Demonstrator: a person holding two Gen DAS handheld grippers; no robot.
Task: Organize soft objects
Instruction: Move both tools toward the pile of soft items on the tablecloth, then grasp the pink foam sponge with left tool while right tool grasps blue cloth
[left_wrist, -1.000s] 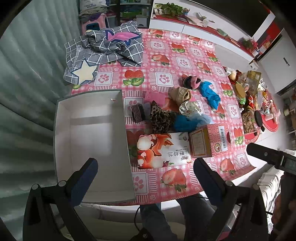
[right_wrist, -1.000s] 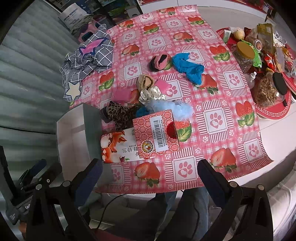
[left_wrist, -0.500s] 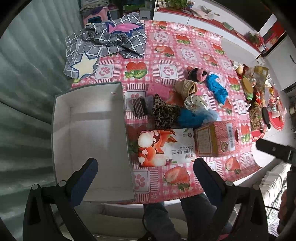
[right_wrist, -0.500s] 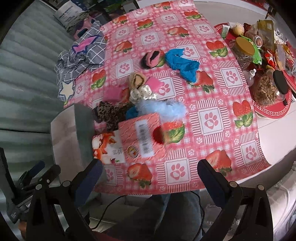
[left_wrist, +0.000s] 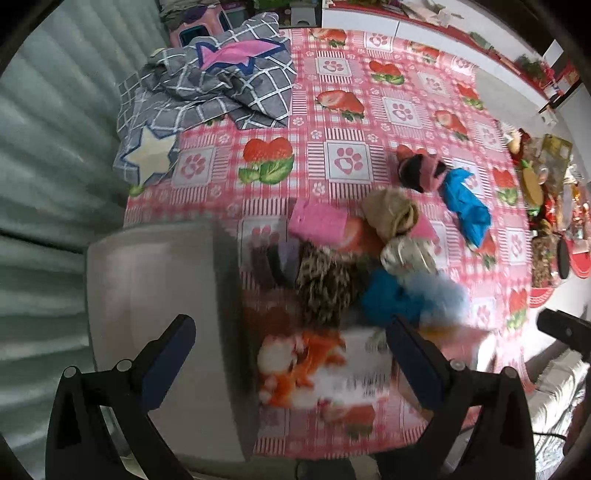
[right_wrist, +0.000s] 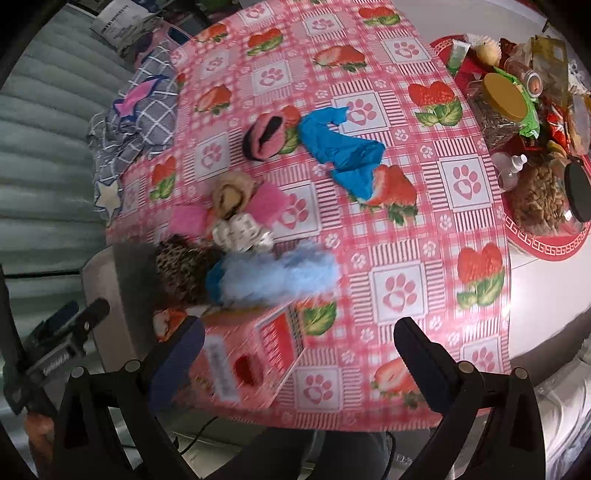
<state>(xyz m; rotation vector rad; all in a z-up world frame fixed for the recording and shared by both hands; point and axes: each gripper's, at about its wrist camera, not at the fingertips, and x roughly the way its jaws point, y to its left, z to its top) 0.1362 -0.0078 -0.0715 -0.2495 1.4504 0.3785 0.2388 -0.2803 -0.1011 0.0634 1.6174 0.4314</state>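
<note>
Several soft items lie bunched on the strawberry tablecloth: a leopard-print cloth (left_wrist: 325, 288) (right_wrist: 181, 264), a fluffy light-blue piece (left_wrist: 436, 291) (right_wrist: 280, 273), a pink cloth (left_wrist: 319, 221), a beige roll (left_wrist: 391, 212) (right_wrist: 231, 192), a pink-and-black roll (left_wrist: 421, 170) (right_wrist: 266, 134) and a blue cloth (left_wrist: 467, 208) (right_wrist: 340, 151). An empty white box (left_wrist: 162, 295) sits at the table's left edge. My left gripper (left_wrist: 291, 363) is open above the box edge and a fox-print carton (left_wrist: 321, 365). My right gripper (right_wrist: 299, 363) is open over a red patterned box (right_wrist: 247, 358).
A grey checked blanket with star patches (left_wrist: 210, 85) (right_wrist: 140, 114) lies at the far left of the table. Jars and snack packets on red mats (right_wrist: 532, 140) (left_wrist: 546, 206) crowd the right side. A person's legs show below the table's near edge.
Both grippers have moved in closer and lower over the table; the views are now motion-blurred. The red patterned box has tipped and shifted under the right gripper.
</note>
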